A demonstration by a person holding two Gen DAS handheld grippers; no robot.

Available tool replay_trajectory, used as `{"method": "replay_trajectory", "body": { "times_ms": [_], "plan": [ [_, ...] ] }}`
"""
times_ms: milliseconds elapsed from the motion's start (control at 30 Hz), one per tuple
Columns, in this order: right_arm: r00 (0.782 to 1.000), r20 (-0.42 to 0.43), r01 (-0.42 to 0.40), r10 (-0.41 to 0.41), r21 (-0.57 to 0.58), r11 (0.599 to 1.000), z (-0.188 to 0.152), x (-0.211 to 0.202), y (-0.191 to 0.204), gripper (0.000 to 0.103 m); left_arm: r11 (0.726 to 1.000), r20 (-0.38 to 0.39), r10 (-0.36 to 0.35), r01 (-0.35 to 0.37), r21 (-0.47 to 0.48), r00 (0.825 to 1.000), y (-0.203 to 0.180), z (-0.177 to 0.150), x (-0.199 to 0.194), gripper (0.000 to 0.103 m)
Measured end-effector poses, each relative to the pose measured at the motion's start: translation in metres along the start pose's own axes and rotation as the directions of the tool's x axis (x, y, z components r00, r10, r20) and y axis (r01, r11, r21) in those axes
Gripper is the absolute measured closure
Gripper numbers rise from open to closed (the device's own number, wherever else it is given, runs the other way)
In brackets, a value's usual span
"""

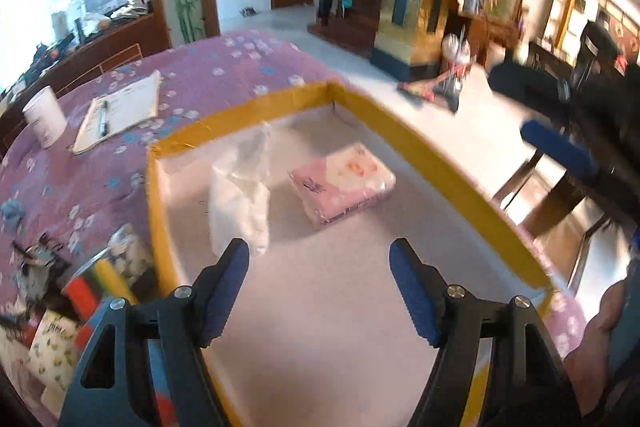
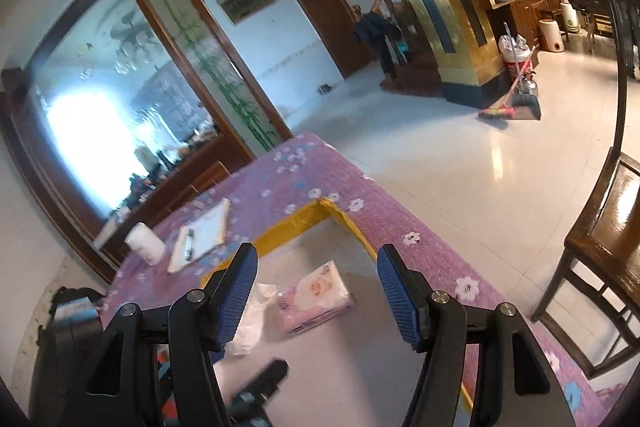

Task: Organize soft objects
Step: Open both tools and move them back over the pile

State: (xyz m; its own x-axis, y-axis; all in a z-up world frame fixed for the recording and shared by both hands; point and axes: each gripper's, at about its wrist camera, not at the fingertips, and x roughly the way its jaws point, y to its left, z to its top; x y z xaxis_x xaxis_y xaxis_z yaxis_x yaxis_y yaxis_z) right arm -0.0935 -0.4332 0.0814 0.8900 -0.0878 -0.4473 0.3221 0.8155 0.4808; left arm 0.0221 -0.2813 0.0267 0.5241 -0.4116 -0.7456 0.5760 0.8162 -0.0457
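A shallow box with a yellow rim (image 1: pixel 420 135) and a pale floor lies on the purple flowered tablecloth. Inside it a pink tissue pack (image 1: pixel 342 183) lies flat, and a white crumpled plastic-wrapped bundle (image 1: pixel 240 203) lies just left of it. My left gripper (image 1: pixel 320 253) hangs open over the near part of the box with nothing between its blue pads. The right wrist view shows the same box rim (image 2: pixel 288 227), tissue pack (image 2: pixel 316 297) and white bundle (image 2: pixel 250 323). My right gripper (image 2: pixel 316 255) is open and empty above them. A blurred blue pad of the right gripper (image 1: pixel 560 151) shows at the right.
A notebook with a pen (image 1: pixel 120 111) and a white cup (image 1: pixel 44 121) sit on the cloth left of the box. Colourful packets (image 1: pixel 92 287) crowd the near-left corner. A wooden chair (image 2: pixel 600 247) stands right of the table. A broom and dustpan (image 2: pixel 516 103) and a person (image 2: pixel 376 35) are far off.
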Motion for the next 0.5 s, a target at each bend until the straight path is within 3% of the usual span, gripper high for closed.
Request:
{"method": "replay_trajectory", "body": {
  "times_ms": [233,400,500],
  "plan": [
    [0.998,-0.026,-0.062,0.06,-0.086,0.994,-0.027,-0.021,0.036,0.035,0.995,0.074,-0.018,0.025,-0.097,0.997,0.052,-0.031,-0.061,0.031],
    [0.989,-0.073,-0.139,0.128,-0.179,0.974,-0.058,-0.021,0.08,0.035,0.985,0.126,0.042,-0.02,-0.169,0.991,0.104,-0.07,-0.1,0.031],
    [0.973,-0.127,-0.221,0.195,-0.247,0.943,-0.078,-0.021,0.112,0.033,0.976,0.144,0.062,-0.03,-0.216,0.988,0.137,-0.087,-0.118,0.031]
  ]
}}
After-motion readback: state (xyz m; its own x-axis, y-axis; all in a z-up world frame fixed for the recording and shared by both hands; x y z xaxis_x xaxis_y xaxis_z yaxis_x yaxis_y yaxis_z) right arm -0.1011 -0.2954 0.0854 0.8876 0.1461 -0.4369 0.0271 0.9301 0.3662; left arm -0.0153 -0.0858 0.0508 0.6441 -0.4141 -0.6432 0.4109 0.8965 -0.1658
